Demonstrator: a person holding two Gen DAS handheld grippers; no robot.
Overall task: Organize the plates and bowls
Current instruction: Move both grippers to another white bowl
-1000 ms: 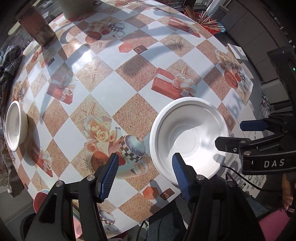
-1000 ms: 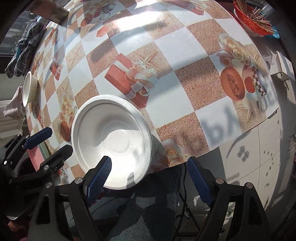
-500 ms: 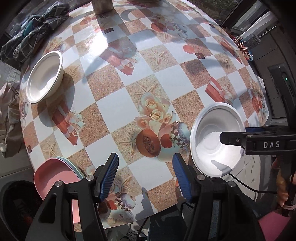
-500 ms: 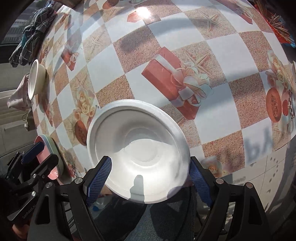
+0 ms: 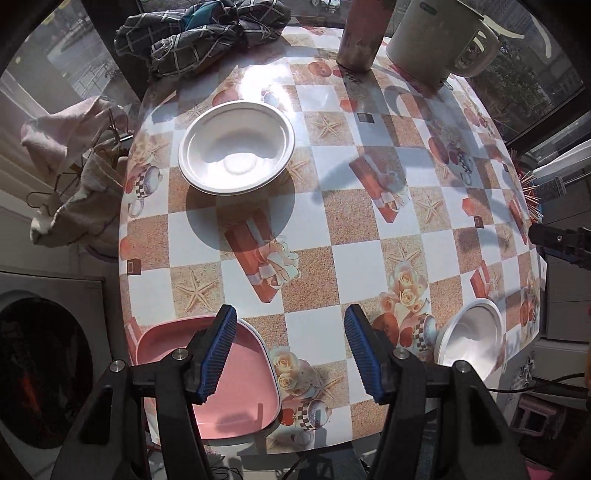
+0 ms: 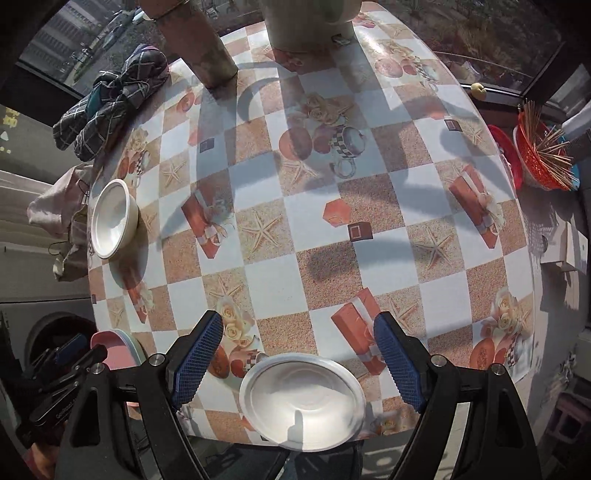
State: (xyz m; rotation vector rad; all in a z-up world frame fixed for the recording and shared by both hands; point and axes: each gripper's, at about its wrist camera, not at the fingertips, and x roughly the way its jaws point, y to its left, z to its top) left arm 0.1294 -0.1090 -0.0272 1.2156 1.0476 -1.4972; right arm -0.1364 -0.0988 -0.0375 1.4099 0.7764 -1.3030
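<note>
Two white bowls and a stack of pink plates lie on the patterned table point(image 5: 369, 258). One white bowl point(image 5: 236, 147) rests far left, also seen in the right wrist view point(image 6: 110, 218). The other white bowl point(image 6: 303, 402) sits at the near table edge, below my right gripper point(image 6: 299, 360), which hovers open above it without touching. In the left wrist view this bowl point(image 5: 469, 343) lies to the right. My left gripper point(image 5: 291, 354) is open and empty, with its left finger over the pink plates point(image 5: 240, 380) at the near left corner.
A dark plaid cloth point(image 5: 199, 33), a brown cylinder point(image 5: 358, 33) and a cream jug point(image 5: 439, 40) stand at the table's far edge. A red basket of sticks point(image 6: 543, 155) sits off the right side. A pale cloth point(image 5: 70, 177) hangs left of the table.
Both grippers have risen and drawn back from the near white bowl, which stays on the table. The left gripper swung left over the pink plates. The jaws kept their width.
</note>
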